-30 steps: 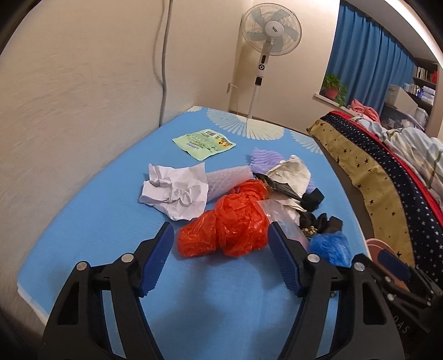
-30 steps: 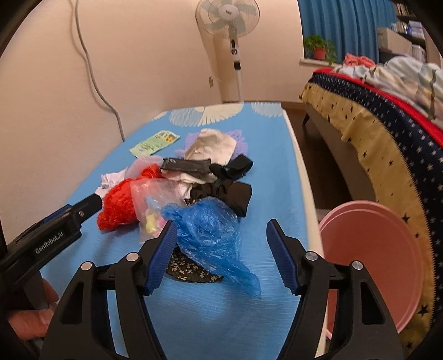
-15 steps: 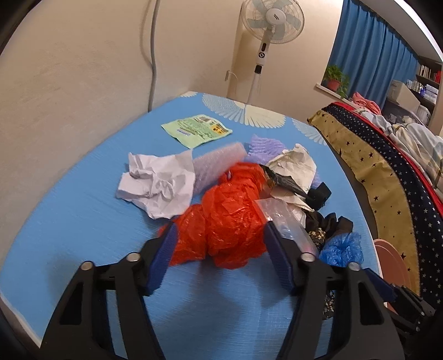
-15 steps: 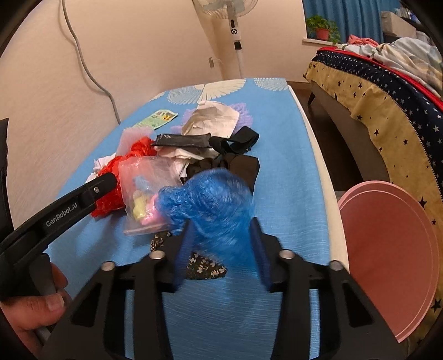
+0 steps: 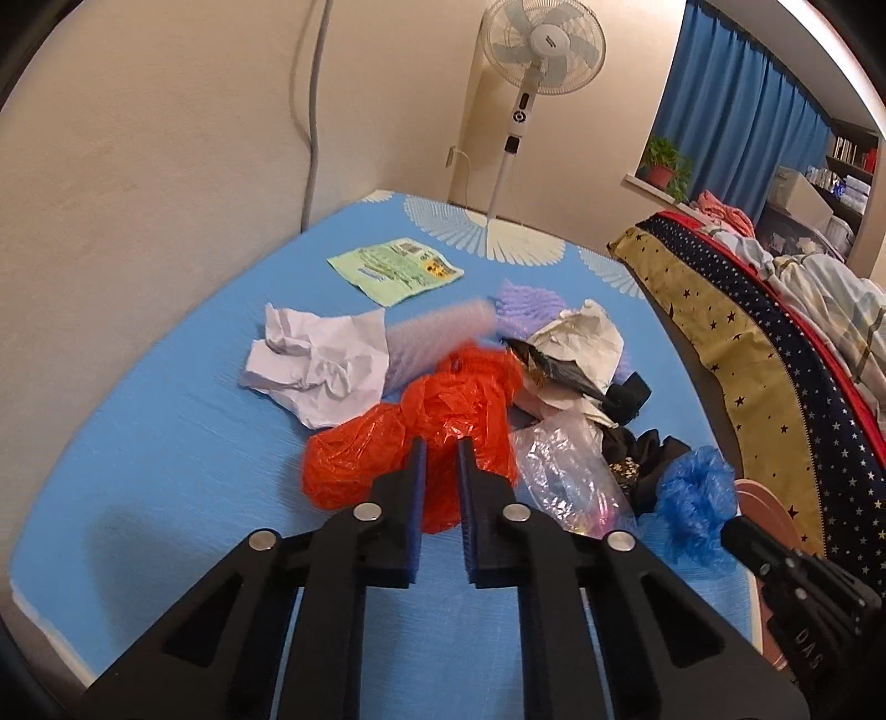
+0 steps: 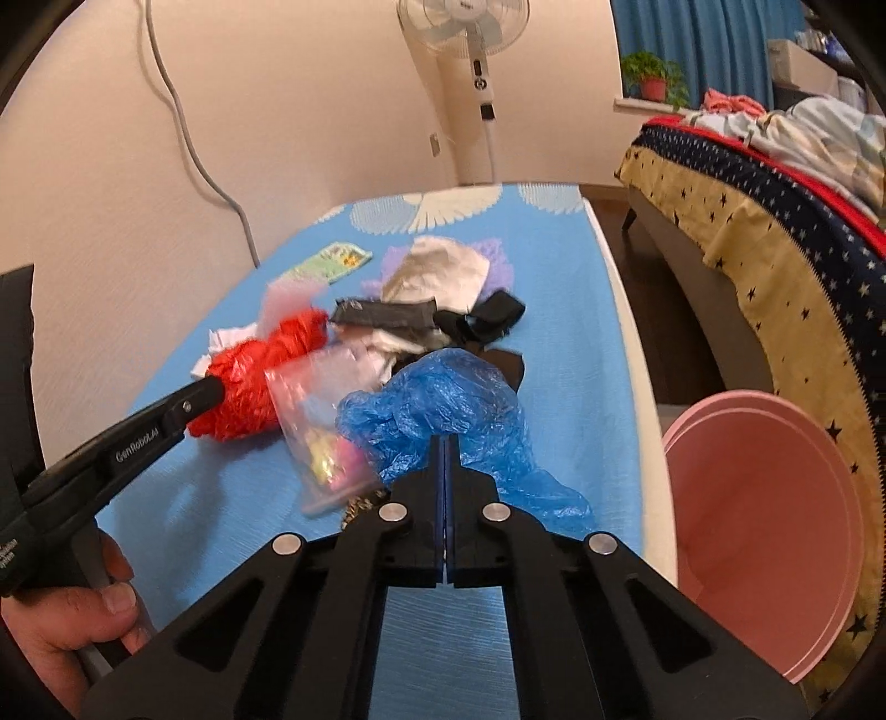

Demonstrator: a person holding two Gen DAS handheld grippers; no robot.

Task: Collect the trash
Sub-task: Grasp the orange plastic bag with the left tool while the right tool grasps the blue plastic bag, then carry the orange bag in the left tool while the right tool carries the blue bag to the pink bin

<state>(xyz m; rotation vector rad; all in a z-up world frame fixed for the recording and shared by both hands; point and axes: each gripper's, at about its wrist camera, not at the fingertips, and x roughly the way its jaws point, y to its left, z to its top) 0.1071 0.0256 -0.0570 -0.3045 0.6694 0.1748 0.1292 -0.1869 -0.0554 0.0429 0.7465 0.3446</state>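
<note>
Trash lies in a heap on the blue mat (image 5: 183,443). In the left wrist view my left gripper (image 5: 440,443) has its jaws closing, and the crumpled red plastic bag (image 5: 465,399) is squeezed between the pads. The right wrist view shows that same left gripper (image 6: 213,390) at the red plastic bag (image 6: 249,382). My right gripper (image 6: 444,440) is shut on a bunched blue plastic bag (image 6: 443,404), which bulges above the fingertips. From the left wrist camera the blue plastic bag (image 5: 695,493) shows at the lower right.
Crumpled white paper (image 5: 321,365), a green leaflet (image 5: 396,270), a clear plastic bag (image 5: 559,471), silver-white wrapping (image 6: 443,271) and black cloth (image 6: 493,315) share the mat. A pink basin (image 6: 764,498) stands on the floor at its right edge. A star-patterned bed (image 6: 775,238) lies beyond, a fan (image 5: 540,50) behind.
Both grippers went from wide open to closed. The left closed on the red bag, the right on the blue bag, which is now bunched up between its pads.
</note>
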